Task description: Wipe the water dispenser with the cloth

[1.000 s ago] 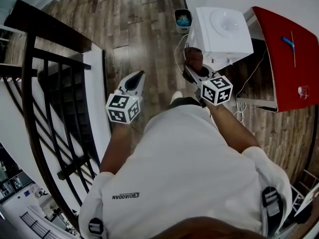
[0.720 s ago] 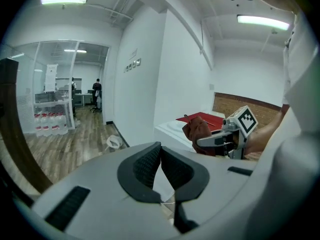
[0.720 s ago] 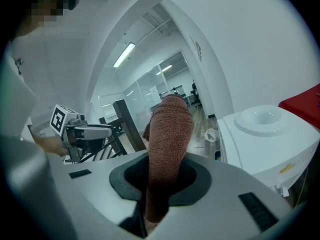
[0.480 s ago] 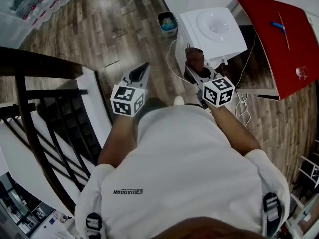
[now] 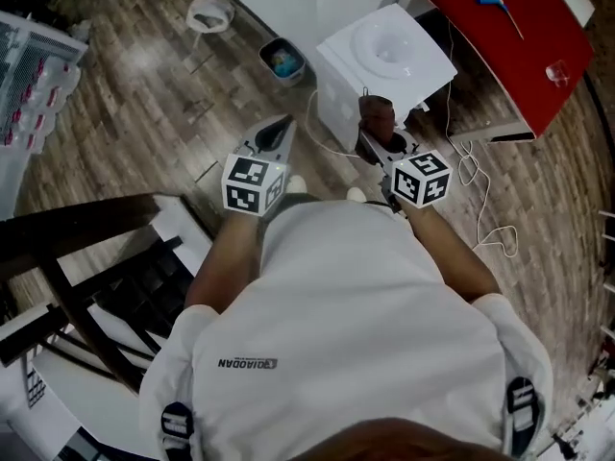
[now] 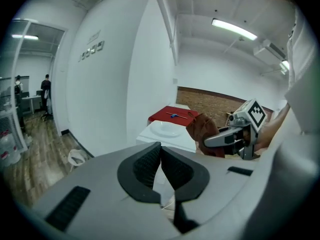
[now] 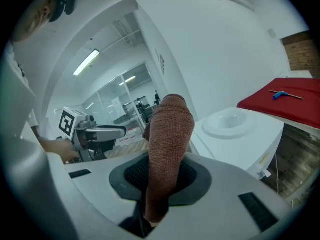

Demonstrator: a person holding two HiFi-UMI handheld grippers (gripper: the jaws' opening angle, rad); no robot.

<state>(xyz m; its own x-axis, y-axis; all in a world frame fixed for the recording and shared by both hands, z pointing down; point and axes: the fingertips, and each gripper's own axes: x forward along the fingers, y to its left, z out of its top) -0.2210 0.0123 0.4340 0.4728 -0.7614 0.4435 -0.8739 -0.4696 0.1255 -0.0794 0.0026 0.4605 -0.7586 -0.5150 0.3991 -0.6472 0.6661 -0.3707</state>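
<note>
Your right gripper (image 5: 372,136) clamps a rust-brown woven cloth (image 5: 376,113) near the white boxy water dispenser (image 5: 332,84). Your left gripper (image 5: 280,129) has its jaws pressed together, and a red table (image 5: 500,41) stands just beyond.

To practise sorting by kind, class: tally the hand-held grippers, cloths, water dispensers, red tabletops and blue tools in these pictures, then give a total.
Hand-held gripper: 2, the left hand-held gripper and the right hand-held gripper
Cloth: 1
Water dispenser: 1
Red tabletop: 1
Blue tool: 1
Total: 6

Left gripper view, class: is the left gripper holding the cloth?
No: the left gripper has its jaws together with nothing between them, while the brown cloth is clamped in the right gripper.
</note>
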